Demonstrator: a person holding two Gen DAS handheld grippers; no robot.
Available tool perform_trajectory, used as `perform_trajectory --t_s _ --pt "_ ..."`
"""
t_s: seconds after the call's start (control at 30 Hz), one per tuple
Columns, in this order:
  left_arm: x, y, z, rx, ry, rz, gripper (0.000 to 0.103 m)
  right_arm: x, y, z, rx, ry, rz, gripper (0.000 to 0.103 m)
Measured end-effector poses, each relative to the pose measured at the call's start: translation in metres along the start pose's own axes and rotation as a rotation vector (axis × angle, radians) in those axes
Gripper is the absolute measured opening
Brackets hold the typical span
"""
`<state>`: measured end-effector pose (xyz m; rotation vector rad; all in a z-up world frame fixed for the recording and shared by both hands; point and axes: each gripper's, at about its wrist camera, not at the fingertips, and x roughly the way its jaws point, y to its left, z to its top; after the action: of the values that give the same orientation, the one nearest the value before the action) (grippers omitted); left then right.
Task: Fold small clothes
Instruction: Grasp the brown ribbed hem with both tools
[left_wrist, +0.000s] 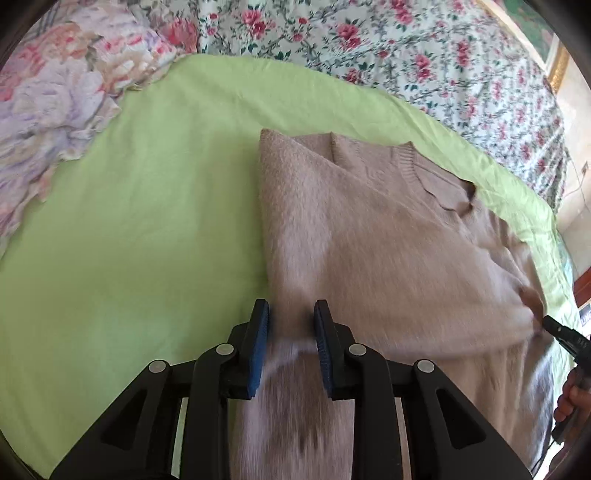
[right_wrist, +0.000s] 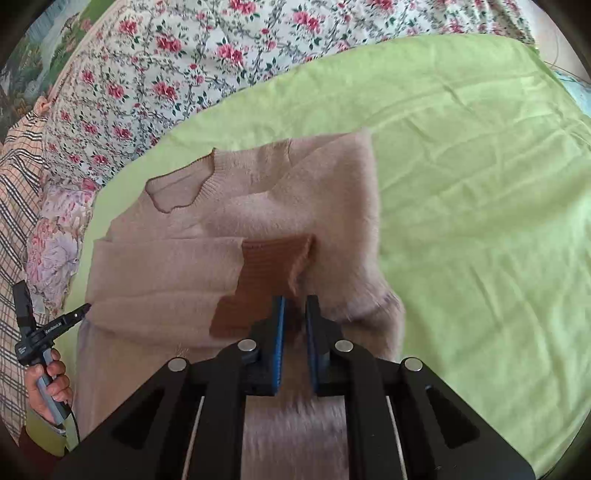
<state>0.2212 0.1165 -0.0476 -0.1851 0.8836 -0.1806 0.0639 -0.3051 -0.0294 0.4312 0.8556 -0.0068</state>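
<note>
A fuzzy pale-pink sweater (left_wrist: 369, 236) lies on a light green sheet (left_wrist: 147, 221), its sides folded in and a ribbed neckline (left_wrist: 413, 166) at the far end. My left gripper (left_wrist: 291, 325) is shut on the sweater's near left hem edge, fabric bunched between its blue pads. In the right wrist view the sweater (right_wrist: 258, 206) shows a folded-in sleeve with a brown ribbed cuff (right_wrist: 273, 266). My right gripper (right_wrist: 295, 314) is shut on the sweater's near right hem beside that cuff. Each gripper shows at the other view's edge: right (left_wrist: 565, 336), left (right_wrist: 66, 317).
A floral bedspread (left_wrist: 406, 48) lies beyond the green sheet. A crumpled floral cloth (left_wrist: 55, 110) sits at the left. A plaid fabric (right_wrist: 18, 184) lies at the far left in the right wrist view. Bare green sheet (right_wrist: 480, 221) spreads to the sweater's right.
</note>
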Motion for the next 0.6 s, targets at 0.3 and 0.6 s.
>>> perform_trajectory --t_s 0.3,0.6 --pt "-0.071 -0.002 -0.098 0.018 0.063 -0.099 0.054 -0.061 0.011 -0.064 -0.091 0.064 0.186 0.041" --pt "-0.123 0.021 -0.209 -0.006 0.134 -0.166 0.059 -0.123 -0.006 -0.143 -0.145 0.152 0.24 0.044"
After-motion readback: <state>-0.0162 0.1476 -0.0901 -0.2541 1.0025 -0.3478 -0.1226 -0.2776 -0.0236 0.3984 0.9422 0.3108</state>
